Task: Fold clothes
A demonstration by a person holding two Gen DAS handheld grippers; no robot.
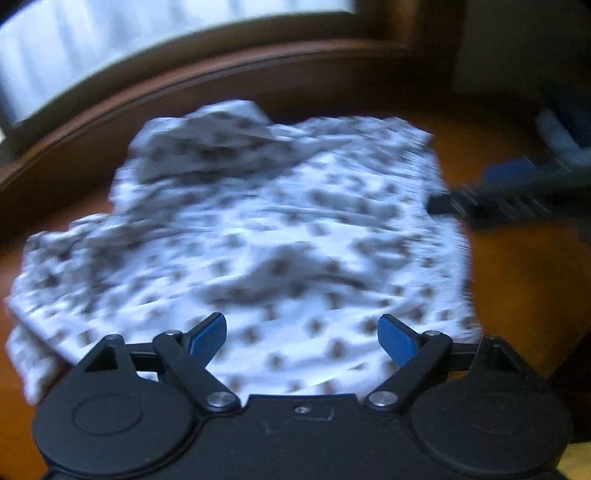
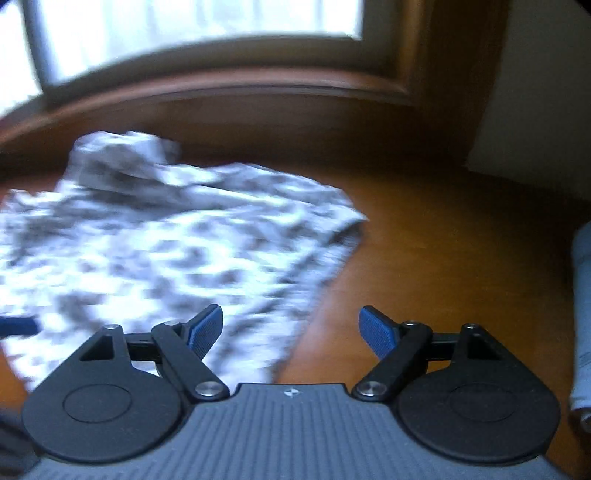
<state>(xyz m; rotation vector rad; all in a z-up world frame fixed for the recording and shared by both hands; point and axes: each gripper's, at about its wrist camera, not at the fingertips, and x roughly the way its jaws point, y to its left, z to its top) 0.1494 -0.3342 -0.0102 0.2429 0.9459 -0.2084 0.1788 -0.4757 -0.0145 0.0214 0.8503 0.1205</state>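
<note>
On the wooden desk (image 1: pixel 517 295) a spotted white garment (image 1: pixel 258 229) lies rumpled, orientation unclear; left tongs (image 1: pixel 301 338) and right tongs (image 2: pixel 291 330) are spread, holding nothing.

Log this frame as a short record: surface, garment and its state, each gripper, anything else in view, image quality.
surface: wooden table
garment: white patterned garment, spread but rumpled, far part bunched
left gripper: jaws open, empty, over garment's near edge
right gripper: jaws open, empty, over garment's right edge and bare table
other: window behind; white cloth at right
quality: motion blur in both views
</note>
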